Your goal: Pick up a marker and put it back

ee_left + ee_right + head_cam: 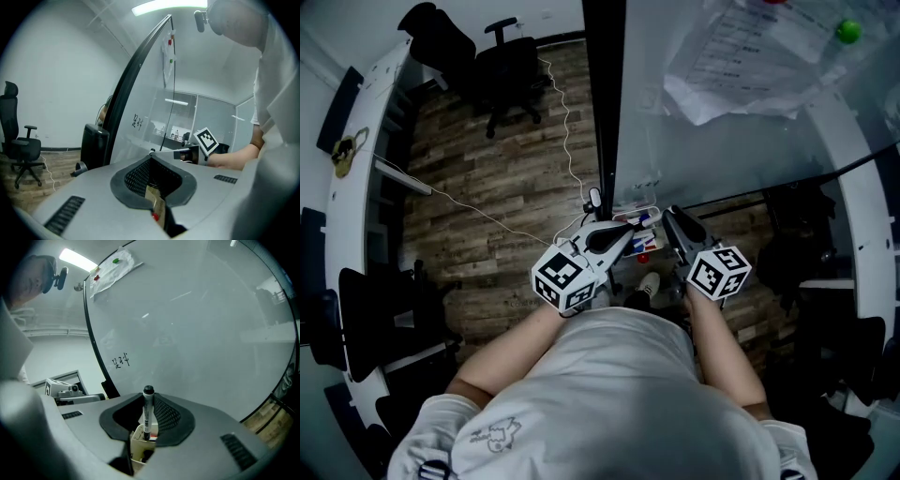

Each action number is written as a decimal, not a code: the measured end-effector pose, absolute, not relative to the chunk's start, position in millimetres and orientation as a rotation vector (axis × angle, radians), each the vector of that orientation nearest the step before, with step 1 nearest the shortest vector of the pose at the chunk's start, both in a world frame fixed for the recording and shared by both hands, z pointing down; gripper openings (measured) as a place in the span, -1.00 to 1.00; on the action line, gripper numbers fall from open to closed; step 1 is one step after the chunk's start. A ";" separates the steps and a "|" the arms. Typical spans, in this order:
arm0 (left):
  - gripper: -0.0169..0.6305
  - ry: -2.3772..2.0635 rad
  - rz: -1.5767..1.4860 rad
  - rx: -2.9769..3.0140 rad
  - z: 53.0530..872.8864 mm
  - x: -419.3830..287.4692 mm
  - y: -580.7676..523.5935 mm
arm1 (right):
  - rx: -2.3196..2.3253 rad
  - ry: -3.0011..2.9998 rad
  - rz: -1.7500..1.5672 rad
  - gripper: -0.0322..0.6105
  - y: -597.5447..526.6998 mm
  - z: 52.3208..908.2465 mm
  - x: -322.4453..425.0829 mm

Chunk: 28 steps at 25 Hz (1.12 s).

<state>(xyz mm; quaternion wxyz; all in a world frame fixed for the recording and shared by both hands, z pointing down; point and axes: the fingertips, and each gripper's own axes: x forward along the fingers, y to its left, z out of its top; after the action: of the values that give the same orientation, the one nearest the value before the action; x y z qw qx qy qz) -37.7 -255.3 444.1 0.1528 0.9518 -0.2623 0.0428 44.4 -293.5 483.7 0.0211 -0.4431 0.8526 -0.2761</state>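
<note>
A black marker (pixel 148 414) stands upright between the jaws of my right gripper (pixel 148 398), which is shut on it; its cap pokes out past the fingertips toward the whiteboard (pixel 197 324). In the head view the right gripper (pixel 679 223) and left gripper (pixel 623 234) are side by side at the board's marker tray (pixel 639 221), which holds red and blue markers. The left gripper (pixel 151 159) has its jaws drawn together to a point with nothing between them. The held marker is hidden in the head view.
Papers (pixel 750 56) and a green magnet (pixel 848 31) hang high on the board. Small black writing (pixel 120 362) is on the board's left part. An office chair (pixel 502 66) stands on the wood floor to the left, with a white cable (pixel 567 141) trailing.
</note>
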 end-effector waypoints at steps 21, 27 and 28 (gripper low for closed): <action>-0.93 -0.700 -0.039 2.780 401.1 -77.8 -217.0 | -1.519 2.594 -0.599 -0.66 -235.2 416.5 30.1; -0.93 -0.718 -0.083 2.784 393.3 -80.7 -219.2 | -1.534 2.591 -0.584 -0.66 -232.2 414.3 31.4; -0.93 -0.720 -0.082 2.782 394.1 -80.4 -218.8 | -1.532 2.595 -0.585 -0.66 -231.6 414.6 31.3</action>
<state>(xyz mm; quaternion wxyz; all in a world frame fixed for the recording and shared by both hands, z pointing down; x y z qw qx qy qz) -80.4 -218.8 394.1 0.1331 0.9591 -0.2483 -0.0282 31.3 -231.6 414.6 0.0358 -0.4988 0.8448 -0.1904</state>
